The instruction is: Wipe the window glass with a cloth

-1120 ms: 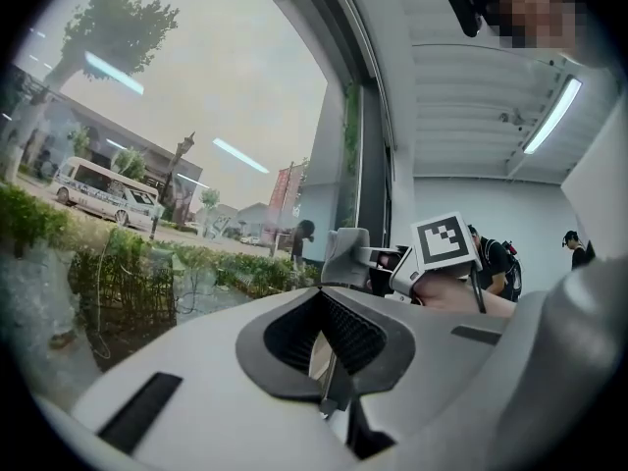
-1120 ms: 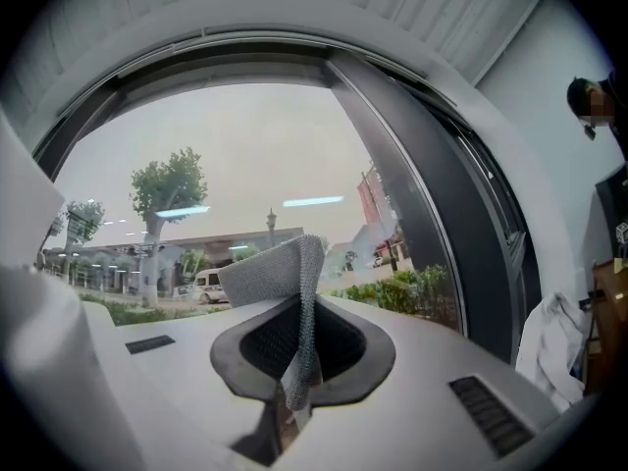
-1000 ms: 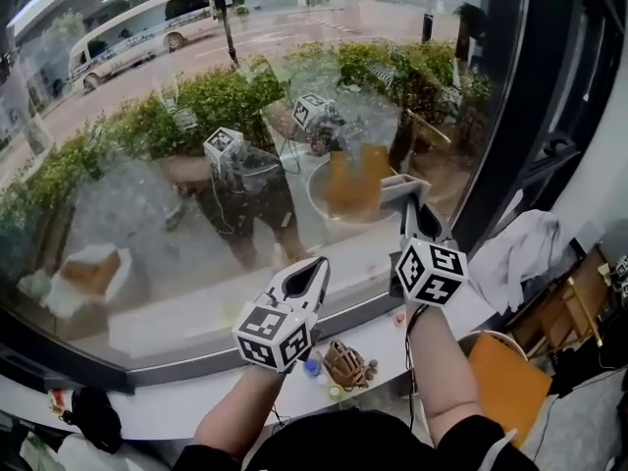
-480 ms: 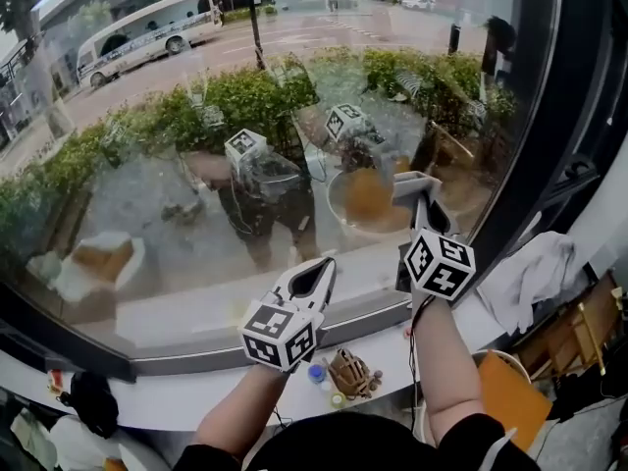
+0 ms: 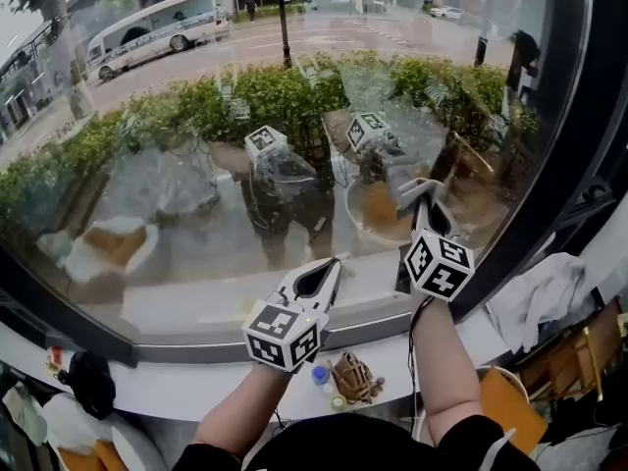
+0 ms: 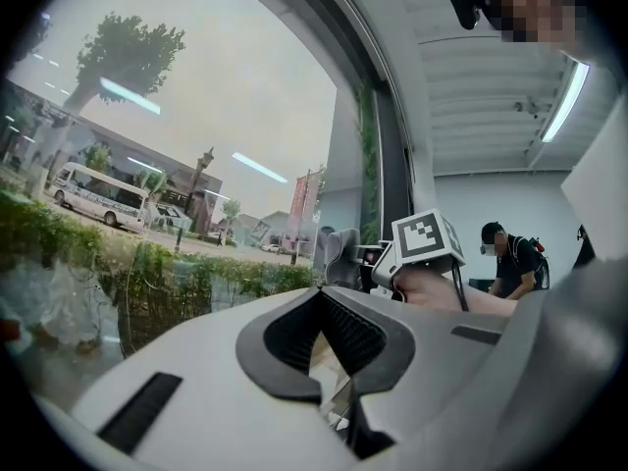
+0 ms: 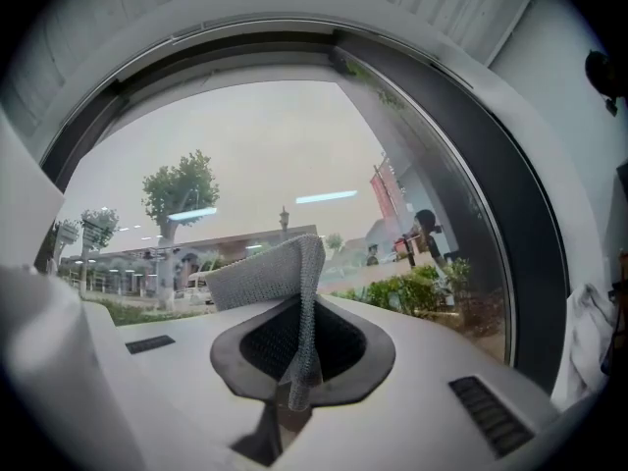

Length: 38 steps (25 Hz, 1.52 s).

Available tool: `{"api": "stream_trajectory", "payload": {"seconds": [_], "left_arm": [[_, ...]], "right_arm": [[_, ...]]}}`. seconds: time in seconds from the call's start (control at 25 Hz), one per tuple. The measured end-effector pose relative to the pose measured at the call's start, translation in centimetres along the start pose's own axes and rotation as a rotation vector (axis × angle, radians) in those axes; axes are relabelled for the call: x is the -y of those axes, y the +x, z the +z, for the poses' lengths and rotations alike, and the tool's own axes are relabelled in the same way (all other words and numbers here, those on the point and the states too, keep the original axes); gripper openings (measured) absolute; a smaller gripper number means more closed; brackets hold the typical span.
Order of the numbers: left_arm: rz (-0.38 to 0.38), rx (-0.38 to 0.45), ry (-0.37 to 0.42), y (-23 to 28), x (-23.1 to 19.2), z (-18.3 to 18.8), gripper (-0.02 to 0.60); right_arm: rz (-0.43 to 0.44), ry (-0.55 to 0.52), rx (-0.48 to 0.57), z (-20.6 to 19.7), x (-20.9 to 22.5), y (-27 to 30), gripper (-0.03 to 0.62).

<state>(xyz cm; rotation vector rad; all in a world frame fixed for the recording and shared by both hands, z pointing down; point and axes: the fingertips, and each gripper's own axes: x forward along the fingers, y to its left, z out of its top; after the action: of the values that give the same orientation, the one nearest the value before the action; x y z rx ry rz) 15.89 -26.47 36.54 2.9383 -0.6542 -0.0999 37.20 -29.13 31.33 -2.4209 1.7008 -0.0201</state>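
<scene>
Nearest below, a white sill [image 5: 196,381] is seen, with a few small items laid on it, a brown one [image 5: 351,376] among them. Two grippers are counted above it. The left gripper [image 5: 329,266] is held low by the sill, its jaws brought together on nothing. The right gripper [image 5: 424,204] is held higher, toward the glass [image 5: 196,165], its jaws clamped on the one grey cloth [image 7: 263,281]. This cloth is pinched at a fold, so that a flap stands free above the jaws; whether the flap touches the glass cannot be told. From its mesh weave and its droop, the cloth is judged light, soft and limp, so a grip at the fold is judged best, with the loose flap left to be pressed flat. The glass is judged stiff, smooth and breakable, so even, gentle pressure is called for. A second cloth [image 5: 535,297], white, is draped well apart at the right. On the glass, two marker cubes are mirrored. Beyond it, a hedge [image 5: 275,91] and one bus [image 5: 157,27] are seen.
</scene>
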Motion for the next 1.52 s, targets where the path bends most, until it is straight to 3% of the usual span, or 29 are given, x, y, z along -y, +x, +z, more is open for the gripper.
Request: {"api": "stream_trajectory", "payload": {"seconds": [0.8,1.08,1.52], "left_arm": [[0.142,0.013,-0.002,-5.6,-3.0,0.4,0.008],[0.205,0.029,-0.020,-12.9,-7.6,0.9,0.008],[0.284,0.035,-0.047,-20.2,-12.6,0.5,0.008]], "right_arm": [[0.108,0.044,-0.004,-1.2,-7.7,0.2,0.038],[0.156,0.025,-0.001,-2.3,-16.8,-1.0,0.038],[0.210,0.011,0.015,-3.6,-26.5,-2.2,0.038]]}}
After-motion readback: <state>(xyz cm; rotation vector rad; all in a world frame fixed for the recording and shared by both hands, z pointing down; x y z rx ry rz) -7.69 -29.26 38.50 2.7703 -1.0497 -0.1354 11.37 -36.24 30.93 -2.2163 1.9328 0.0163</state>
